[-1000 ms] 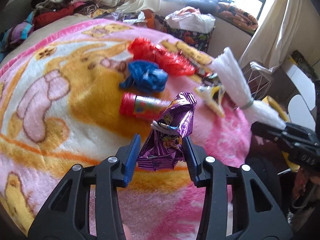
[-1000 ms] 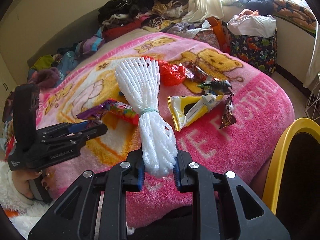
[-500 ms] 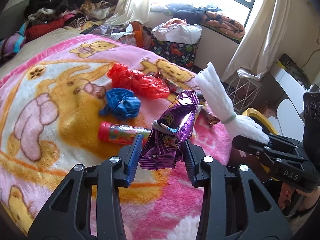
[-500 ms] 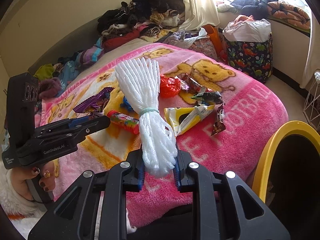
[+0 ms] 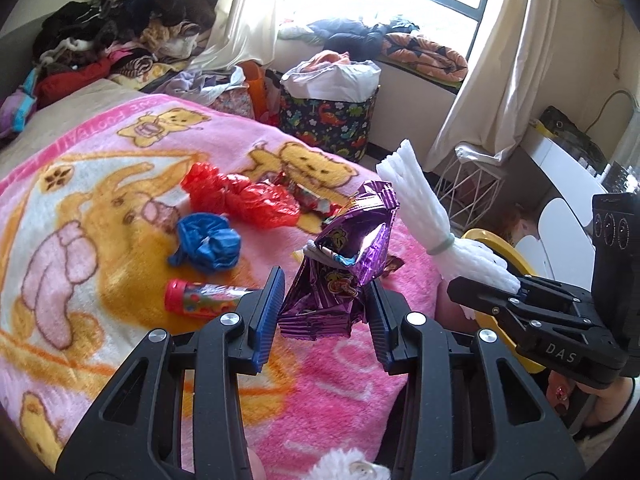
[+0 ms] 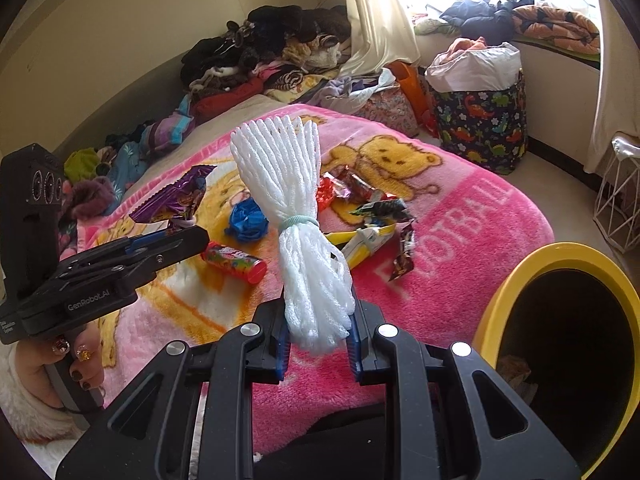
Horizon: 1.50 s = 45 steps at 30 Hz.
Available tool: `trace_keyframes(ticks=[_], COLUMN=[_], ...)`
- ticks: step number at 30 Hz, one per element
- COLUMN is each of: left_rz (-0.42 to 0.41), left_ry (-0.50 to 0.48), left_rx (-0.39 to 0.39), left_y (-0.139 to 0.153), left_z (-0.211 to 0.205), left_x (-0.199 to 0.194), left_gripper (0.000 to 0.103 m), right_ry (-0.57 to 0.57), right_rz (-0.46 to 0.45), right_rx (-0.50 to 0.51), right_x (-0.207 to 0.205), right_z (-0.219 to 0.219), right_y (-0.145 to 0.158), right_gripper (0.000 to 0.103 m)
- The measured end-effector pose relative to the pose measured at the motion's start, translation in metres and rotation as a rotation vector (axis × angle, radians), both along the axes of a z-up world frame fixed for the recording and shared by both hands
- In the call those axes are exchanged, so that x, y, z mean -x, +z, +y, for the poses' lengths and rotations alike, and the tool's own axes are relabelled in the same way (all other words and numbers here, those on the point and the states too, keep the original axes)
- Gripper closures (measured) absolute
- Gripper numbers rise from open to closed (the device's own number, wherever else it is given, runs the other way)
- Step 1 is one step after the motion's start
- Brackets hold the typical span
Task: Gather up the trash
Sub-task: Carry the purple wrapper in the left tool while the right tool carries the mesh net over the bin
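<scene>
Purple foil wrapper is clamped between the pads of the left tool and held clear above the pink blanket on the bed. White foam netting, tied with a pale green band, stands upright in the closed grip of the right tool, beside the yellow-rimmed bin. On the blanket lie a red bag, a blue bag, a candy tube and several small wrappers.

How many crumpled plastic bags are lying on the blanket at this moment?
2. The red plastic bag lies near the middle of the blanket; the blue plastic bag sits just in front of it, nearer the camera. Others may hide under the wrappers.
</scene>
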<state>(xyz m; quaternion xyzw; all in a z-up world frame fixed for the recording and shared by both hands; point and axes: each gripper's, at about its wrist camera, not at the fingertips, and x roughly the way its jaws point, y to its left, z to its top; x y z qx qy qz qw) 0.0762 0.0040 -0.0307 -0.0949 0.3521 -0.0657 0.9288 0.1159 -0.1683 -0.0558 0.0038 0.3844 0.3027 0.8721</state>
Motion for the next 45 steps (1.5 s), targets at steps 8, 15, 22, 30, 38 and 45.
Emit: trace_keyframes(ticks=[8,15,22,30,38,45], left_rz=[-0.028,-0.044,-0.059,-0.072,-0.08,-0.083], left_ry=[-0.012,-0.037,-0.059,-0.084,-0.112,-0.142], left_rx=[0.001,0.001,0.005,0.009,0.013,0.015], left_y=[0.012,0.019,0.024,0.029,0.031,0.032], left_z=[-0.011,-0.023,-0.036,-0.048,-0.059,-0.071], left_x=[-0.002,-0.004,-0.006,-0.008,-0.01,-0.013], left_gripper=[0.071,0.071,0.071,0.071,0.071,0.071], right_ry=[-0.033,-0.063,-0.097,-0.134,-0.179,-0.225], right_rz=[-0.02,-0.035,-0.045,-0.058,-0.061,-0.058], right_rx=[-0.022,-0.033,-0.045,-0.055,-0.063,-0.069], right_x=[0.0,-0.001,0.002,0.005,0.007,0.009], right_z=[-0.016,-0.031,-0.046,-0.063,-0.081,-0.098], right_y=[0.01,0.015,0.018,0.023,0.025,0.024], right_gripper=[0.082,0.082,0.082,0.082,0.081,0.082])
